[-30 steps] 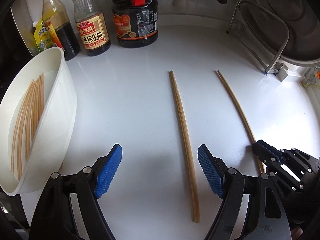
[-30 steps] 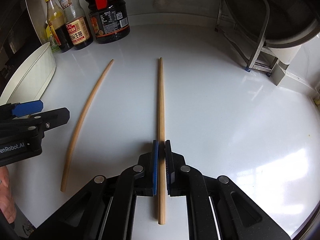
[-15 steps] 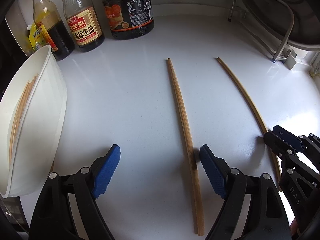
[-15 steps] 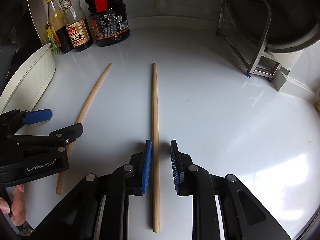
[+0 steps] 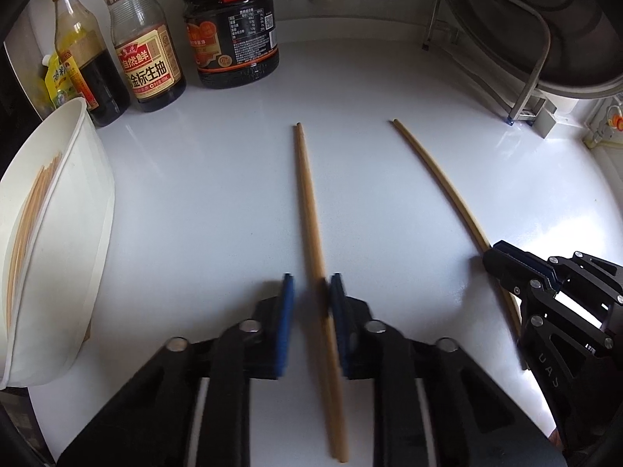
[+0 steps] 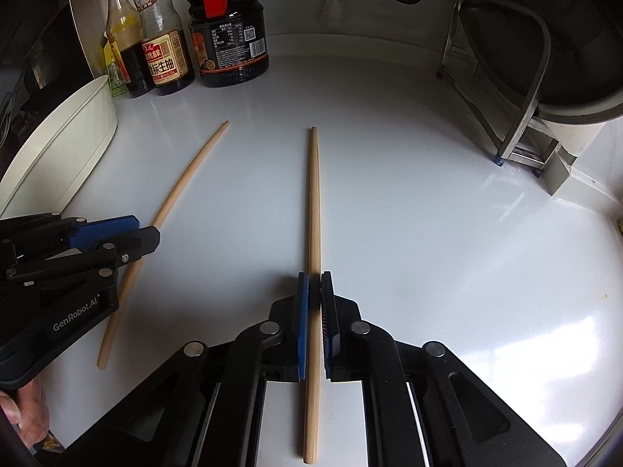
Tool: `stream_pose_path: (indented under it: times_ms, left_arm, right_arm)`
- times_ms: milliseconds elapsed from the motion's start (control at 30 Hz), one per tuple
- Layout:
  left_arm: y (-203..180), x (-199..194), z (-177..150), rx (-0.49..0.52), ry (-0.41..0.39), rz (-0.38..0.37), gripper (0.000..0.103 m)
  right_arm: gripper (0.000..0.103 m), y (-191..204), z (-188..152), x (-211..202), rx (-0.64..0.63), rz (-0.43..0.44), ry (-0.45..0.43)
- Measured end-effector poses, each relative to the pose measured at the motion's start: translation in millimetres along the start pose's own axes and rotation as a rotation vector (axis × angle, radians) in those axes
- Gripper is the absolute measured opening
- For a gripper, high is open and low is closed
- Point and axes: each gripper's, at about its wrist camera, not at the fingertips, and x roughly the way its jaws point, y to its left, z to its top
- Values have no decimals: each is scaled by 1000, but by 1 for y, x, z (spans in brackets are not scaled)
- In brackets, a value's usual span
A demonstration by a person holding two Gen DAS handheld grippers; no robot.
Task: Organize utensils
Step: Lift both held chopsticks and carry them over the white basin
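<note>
Most chopsticks already in the white tub (image 5: pixel 78 210), 2 left on the tabletop (image 5: pixel 389 202). Left tongs (image 5: pixel 310 299) clamping chopstick 1 (image 5: pixel 307 202), right tongs (image 6: pixel 314 303) shut on chopstick 2 (image 6: pixel 314 202). Both need lifting & dropping in tbh.

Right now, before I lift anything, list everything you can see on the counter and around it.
Chopsticks: two, light wood, on the white counter; one between the left tool's pads, one between the right tool's.
Tub: one, white, far left, more chopsticks inside.
Bottles: three, dark sauces, back left; yellow cap, clear neck, red-handled jug.
Pouch: one, yellow-green, behind the bottles.
Rack: one, metal, back right, holding a grey pan.
Left tool: black, blue pads, shutting.
Right tool: black, blue pads, shut on its chopstick.
</note>
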Motion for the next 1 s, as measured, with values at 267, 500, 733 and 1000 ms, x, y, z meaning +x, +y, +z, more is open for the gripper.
stream_pose_path:
  times_ms: [267,500,733,1000]
  left_arm:
    - [13,-13,3,-27,19,-49,7]
    - [40,-66,21,-65,-64,-107,7]
    - [120,-123,42,-150,-168,-20,7]
    - [238,-136,26,-300,-130,146,7]
  right_arm:
    - [6,-4,5,-12,74,39,0]
    - [6,18,38,-49,71,81,-61]
    - [6,83,96,-79,-18,189,-148]
    - [6,193,148,-56,-143,326,-132]
